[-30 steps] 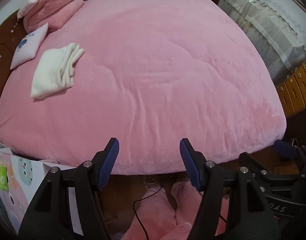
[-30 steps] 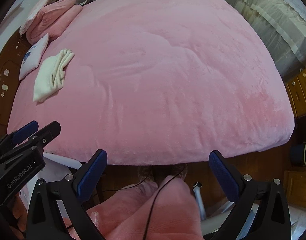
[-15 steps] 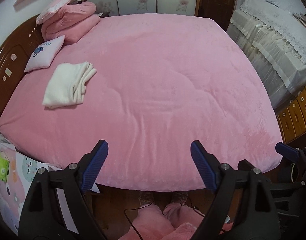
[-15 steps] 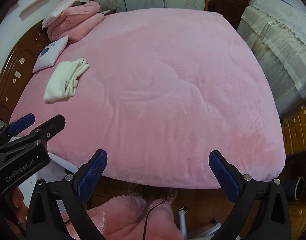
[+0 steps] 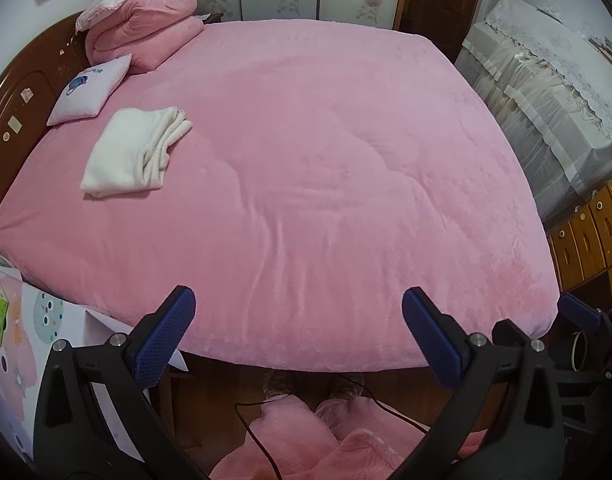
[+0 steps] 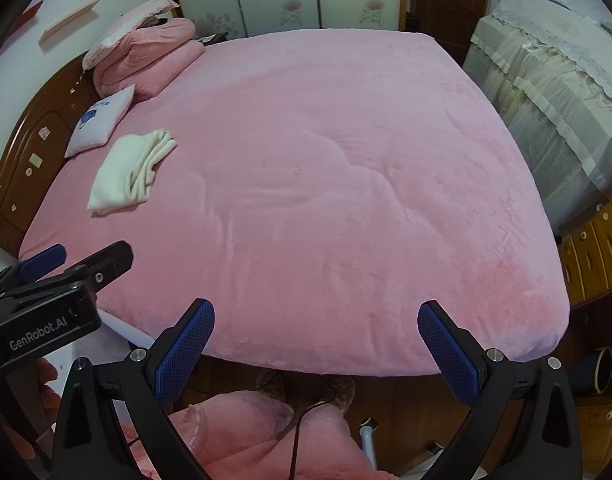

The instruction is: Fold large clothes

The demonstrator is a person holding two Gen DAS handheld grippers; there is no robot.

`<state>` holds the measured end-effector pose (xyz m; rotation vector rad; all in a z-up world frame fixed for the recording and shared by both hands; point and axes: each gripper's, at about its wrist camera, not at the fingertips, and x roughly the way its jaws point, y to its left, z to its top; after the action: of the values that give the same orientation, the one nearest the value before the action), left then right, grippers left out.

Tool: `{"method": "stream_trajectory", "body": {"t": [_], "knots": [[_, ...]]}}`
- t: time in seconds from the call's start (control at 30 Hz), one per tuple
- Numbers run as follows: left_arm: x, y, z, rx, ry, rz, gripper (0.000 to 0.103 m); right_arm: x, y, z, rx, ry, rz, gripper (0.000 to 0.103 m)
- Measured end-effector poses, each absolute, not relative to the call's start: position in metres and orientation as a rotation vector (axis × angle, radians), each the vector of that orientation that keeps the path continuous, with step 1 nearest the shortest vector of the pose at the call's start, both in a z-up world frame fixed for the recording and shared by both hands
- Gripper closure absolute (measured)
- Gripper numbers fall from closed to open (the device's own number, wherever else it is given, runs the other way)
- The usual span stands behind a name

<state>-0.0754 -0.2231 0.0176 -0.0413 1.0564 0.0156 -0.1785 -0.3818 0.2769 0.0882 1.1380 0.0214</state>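
A folded white garment lies on the left side of the pink bed, near the headboard; it also shows in the right wrist view. My left gripper is open and empty, held off the near edge of the bed. My right gripper is open and empty, also off the near edge. The left gripper's body shows in the right wrist view, and the right gripper's fingers at the right edge of the left wrist view. Both are far from the garment.
A small white cushion and a folded pink quilt lie by the wooden headboard. A covered cabinet and wooden drawers stand to the right. The person's pink-clad legs and a cable are below.
Both grippers have tilted up and drawn back, so more of the bed and room shows. The left jaws have opened wider. The white garment has not moved.
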Motion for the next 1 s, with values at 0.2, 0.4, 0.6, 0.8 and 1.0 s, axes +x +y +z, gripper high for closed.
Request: {"method": "stream_trajectory", "body": {"t": [0.2,0.4,0.6,0.8,1.0], "knots": [[-0.08,-0.232,0.013,-0.011,1.072,-0.001,0.001,-0.183,-0.407,0.278,0.122,1.137,-0.005,0.0],[-0.08,-0.234,0.01,-0.001,1.08,0.002,0.001,-0.174,-0.415,0.275,0.121,1.152,0.015,0.0],[-0.08,-0.231,0.01,-0.004,1.072,0.008,0.001,-0.169,-0.41,0.277,0.103,1.144,0.022,0.0],[-0.081,-0.234,0.01,-0.002,1.07,0.021,0.001,-0.171,-0.404,0.273,0.101,1.148,0.025,0.0],[-0.082,-0.237,0.011,0.003,1.062,0.032,0.001,-0.172,-0.398,0.272,0.097,1.144,0.024,0.0]]}}
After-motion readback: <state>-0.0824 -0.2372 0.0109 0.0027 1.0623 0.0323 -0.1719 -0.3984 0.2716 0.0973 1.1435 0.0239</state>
